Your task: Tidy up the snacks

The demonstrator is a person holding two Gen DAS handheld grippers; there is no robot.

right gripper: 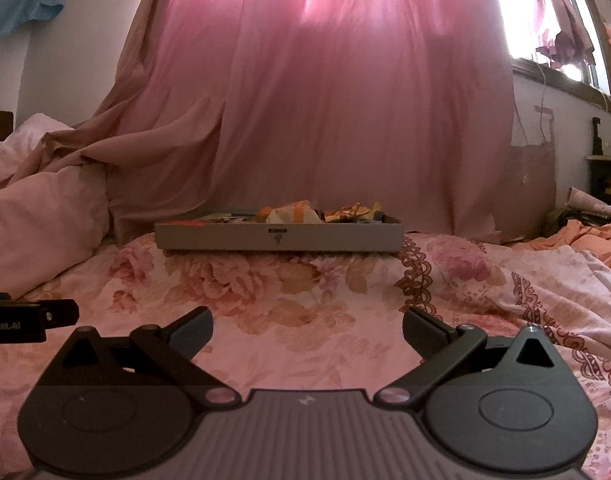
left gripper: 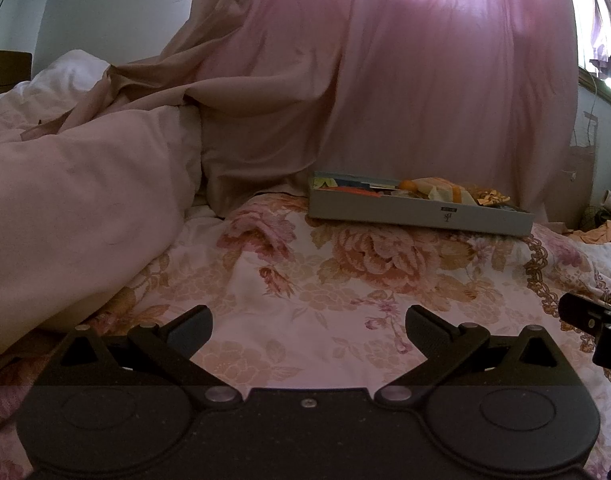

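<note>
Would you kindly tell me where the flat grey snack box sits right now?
The flat grey snack box sits on the floral bedspread, centred ahead in the right wrist view, before the pink curtain.

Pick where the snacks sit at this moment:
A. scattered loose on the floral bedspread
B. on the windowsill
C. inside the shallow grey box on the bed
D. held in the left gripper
C: the wrappers poke up over the rim of the grey box, while the left gripper and right gripper are both open and empty.
</note>
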